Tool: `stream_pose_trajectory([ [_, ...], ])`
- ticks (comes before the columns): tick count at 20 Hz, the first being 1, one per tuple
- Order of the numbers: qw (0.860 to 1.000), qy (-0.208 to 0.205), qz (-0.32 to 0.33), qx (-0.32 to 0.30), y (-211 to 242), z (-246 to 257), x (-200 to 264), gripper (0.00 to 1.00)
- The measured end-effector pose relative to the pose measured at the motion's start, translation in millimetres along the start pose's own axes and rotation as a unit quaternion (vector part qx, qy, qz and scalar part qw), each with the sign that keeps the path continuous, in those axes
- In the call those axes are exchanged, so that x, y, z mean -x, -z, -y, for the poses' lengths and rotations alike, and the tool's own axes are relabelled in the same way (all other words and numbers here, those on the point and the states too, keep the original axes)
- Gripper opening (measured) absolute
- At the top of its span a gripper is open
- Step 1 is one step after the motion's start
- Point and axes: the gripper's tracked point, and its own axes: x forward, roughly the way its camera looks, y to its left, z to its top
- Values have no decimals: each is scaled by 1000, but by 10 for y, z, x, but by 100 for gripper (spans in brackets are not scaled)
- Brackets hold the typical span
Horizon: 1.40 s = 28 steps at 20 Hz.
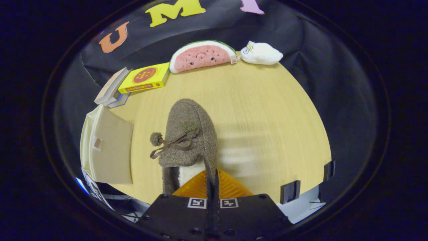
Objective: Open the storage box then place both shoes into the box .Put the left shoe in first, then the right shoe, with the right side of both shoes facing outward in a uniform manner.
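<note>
A fuzzy brown shoe [189, 134] with a pom-pom bow and a pale lining hangs just ahead of my fingers, its toe pointing away toward the far side of the wooden table [267, 117]. My gripper [212, 182] is shut on the thin side rim of the shoe's opening, which stands pinched between the two fingers. The shoe casts a soft shadow on the table to its right, so it looks lifted. The beige storage box [108, 147] stands to the left of the shoe, a panel with a small cutout facing me. I cannot tell whether it is open.
At the far left lie a yellow book [145, 78] and a stack of books [112, 91]. A watermelon plush [202, 56] and a white plush [261, 53] sit at the table's far edge. Two black clips [289, 191] stick up at the near right edge.
</note>
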Motion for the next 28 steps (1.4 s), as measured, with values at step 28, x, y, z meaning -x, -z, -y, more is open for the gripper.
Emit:
stream_pose_trajectory([
  [28, 991, -87, 80, 68, 64, -3498, 491, 0],
])
